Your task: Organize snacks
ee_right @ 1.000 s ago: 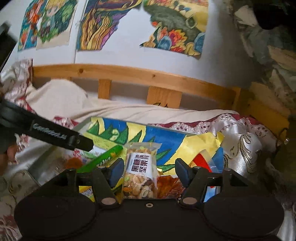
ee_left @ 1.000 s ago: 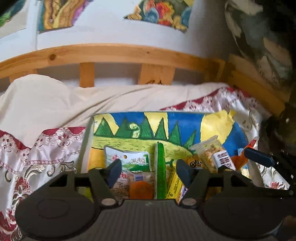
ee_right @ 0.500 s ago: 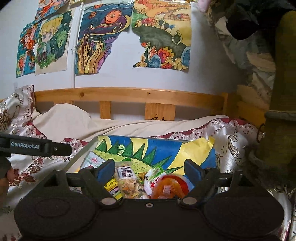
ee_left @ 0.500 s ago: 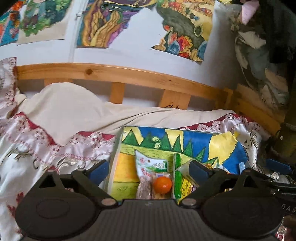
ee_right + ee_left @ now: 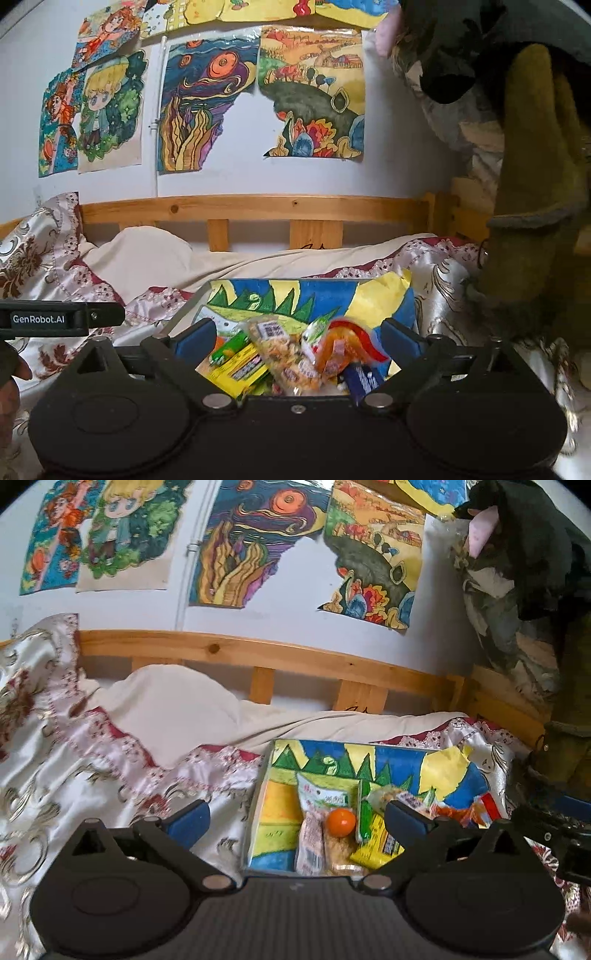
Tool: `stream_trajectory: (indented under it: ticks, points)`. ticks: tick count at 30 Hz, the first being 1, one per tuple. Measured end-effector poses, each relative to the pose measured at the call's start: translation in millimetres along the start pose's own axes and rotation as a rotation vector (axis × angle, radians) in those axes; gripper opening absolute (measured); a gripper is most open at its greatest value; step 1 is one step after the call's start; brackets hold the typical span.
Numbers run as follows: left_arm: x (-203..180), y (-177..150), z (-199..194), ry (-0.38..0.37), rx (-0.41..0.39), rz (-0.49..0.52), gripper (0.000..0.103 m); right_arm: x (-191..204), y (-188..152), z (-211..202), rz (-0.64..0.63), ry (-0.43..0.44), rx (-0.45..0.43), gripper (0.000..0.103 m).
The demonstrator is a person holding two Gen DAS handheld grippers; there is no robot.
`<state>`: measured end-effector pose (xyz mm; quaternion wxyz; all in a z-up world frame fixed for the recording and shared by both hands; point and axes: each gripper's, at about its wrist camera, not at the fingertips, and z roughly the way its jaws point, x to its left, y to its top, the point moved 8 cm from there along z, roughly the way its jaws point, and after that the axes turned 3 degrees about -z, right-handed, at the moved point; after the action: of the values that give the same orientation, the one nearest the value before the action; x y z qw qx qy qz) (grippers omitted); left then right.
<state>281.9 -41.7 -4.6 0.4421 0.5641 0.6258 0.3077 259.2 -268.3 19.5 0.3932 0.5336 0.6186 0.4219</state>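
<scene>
A shallow box lined with a painted landscape (image 5: 399, 764) lies on the bed and holds the snacks. In the left wrist view these are a white-green packet (image 5: 321, 797), an orange ball (image 5: 341, 822), a green stick pack (image 5: 364, 812) and a yellow pack (image 5: 376, 845). My left gripper (image 5: 297, 821) hangs back from the box, its jaws opening wide, with nothing pressed between them. The right wrist view shows a nut bag (image 5: 284, 354), an orange-red packet (image 5: 343, 350) and a blue packet (image 5: 364, 380) lying in the box (image 5: 314, 295). My right gripper (image 5: 298, 342) is above them, jaws opening and holding nothing.
The bed has a patterned satin cover (image 5: 92, 775), a cream pillow (image 5: 177, 705) and a wooden headboard (image 5: 258, 653) under wall drawings. Clothes (image 5: 535, 184) hang at the right. The left gripper's body (image 5: 59, 318) and a hand (image 5: 11, 387) are at the left edge.
Both grippers have drawn back and upward from the box, and their jaws have widened. The nut bag that stood between the right jaws now lies among the snacks.
</scene>
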Motion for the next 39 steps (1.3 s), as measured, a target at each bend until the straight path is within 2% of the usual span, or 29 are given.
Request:
stream_trajectory:
  ticks: [4,20,27,39]
  points:
    - [8.5,-13.7,-20.4,0.013,0.008,-0.013,0.102,7.0,-8.8,-22.5,0.024,0.006,-0.006,0.102]
    - [30.0,-60.7,-82.9,0.051,0.044,0.034,0.102,23.1,-55.6,-86.2,0.077,-0.001,0.059,0.102]
    - [36.9,-75.3,-90.6,0.059,0.061,0.024,0.102,23.5,-73.2,-94.4,0.099,-0.008,0.099,0.102]
    - [44.0,-86.7,-87.3,0.059,0.095,-0.001,0.102,25.9,-77.9,-92.6,0.09,-0.005,0.121,0.102]
